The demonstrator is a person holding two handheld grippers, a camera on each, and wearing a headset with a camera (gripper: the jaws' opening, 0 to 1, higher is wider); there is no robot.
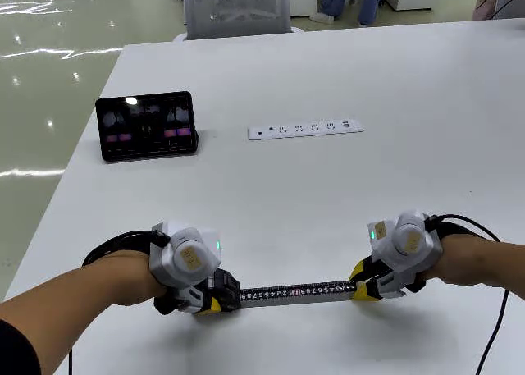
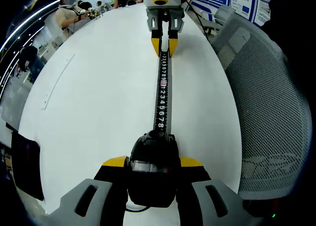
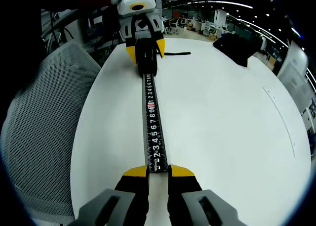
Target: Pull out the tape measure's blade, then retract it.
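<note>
Along the near edge of the bench [image 1: 328,203], in the head view, the tape measure [image 1: 271,294] lies flat on the white top with its blade [image 1: 312,290] extended, running parallel to that edge. The left gripper [image 1: 203,299] is clamped on the black case [image 1: 224,292] at one end, and the right gripper [image 1: 367,286] pinches the blade's free end at the other. The left hand [image 1: 127,276] and right hand [image 1: 459,260] each hold a gripper. Toward the far left corner a dark tablet [image 1: 148,125] stands propped with its screen lit. A white power strip [image 1: 305,129] lies flat near the middle of the bench, well apart from the tape. A mesh chair [image 1: 238,6] stands beyond the far edge.

In the left gripper view, the yellow-tipped jaws are closed against both sides of the case, which sits between them. The numbered blade runs straight away over the bench to the right gripper, whose yellow tips meet on its end.

In the right gripper view, the two jaws are pressed together on the tip of the blade, which lies on the bench surface. The blade stretches ahead to the case, held between the left gripper's yellow tips, and the tablet stands further off near the far edge
</note>
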